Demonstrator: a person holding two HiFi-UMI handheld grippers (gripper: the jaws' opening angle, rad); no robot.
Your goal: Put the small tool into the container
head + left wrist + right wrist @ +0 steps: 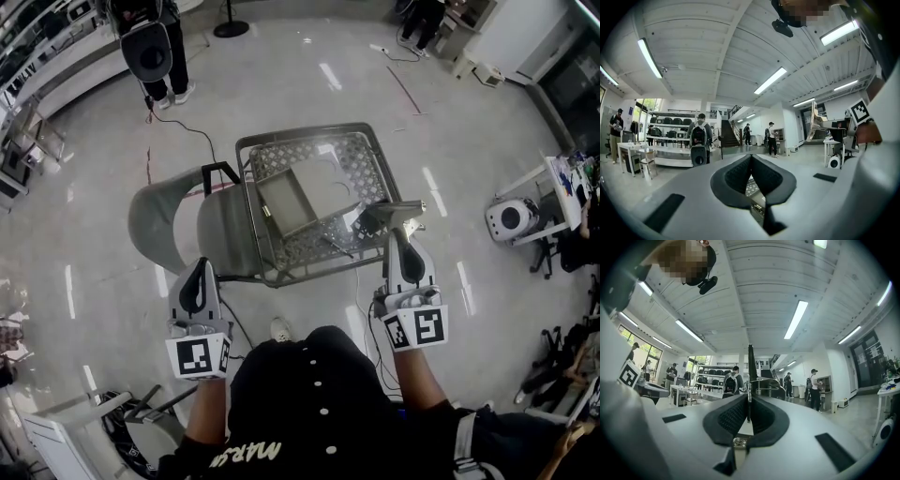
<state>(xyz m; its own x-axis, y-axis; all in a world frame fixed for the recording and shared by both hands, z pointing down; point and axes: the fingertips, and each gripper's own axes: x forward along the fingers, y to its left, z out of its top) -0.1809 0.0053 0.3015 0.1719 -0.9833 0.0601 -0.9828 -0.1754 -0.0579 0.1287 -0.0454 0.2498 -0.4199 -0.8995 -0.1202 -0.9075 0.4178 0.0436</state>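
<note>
The small hand tool (390, 216) is pinched in the right tool (398, 231), held over the right edge of the mesh bench (361, 155) and well to the right of the container (286, 204), not in it. A pale, glossy floor (309, 84) fills most of the head view, with a person (150, 42) standing at its far left and a white rounded machine (511, 218) off to the right. A grey chair (159, 220) stands against the bench's left side. The bench is a metal frame with a perforated top, and the container is a shallow grey tray lying on it left of the middle, tilted a little against the frame. A thin dark item (337, 247) lies on the mesh near the front edge; what it is cannot be made out. In the right gripper view the right tool (749, 399) has its dark pads pressed on a thin upright blade of the small hand tool (750, 366), with a sprung metal part showing just beyond them. The left tool (199, 264) hangs over the chair seat by the bench's front left corner; in its own view the left tool (751, 157) has its pads pressed together at the tips with nothing between them.
</note>
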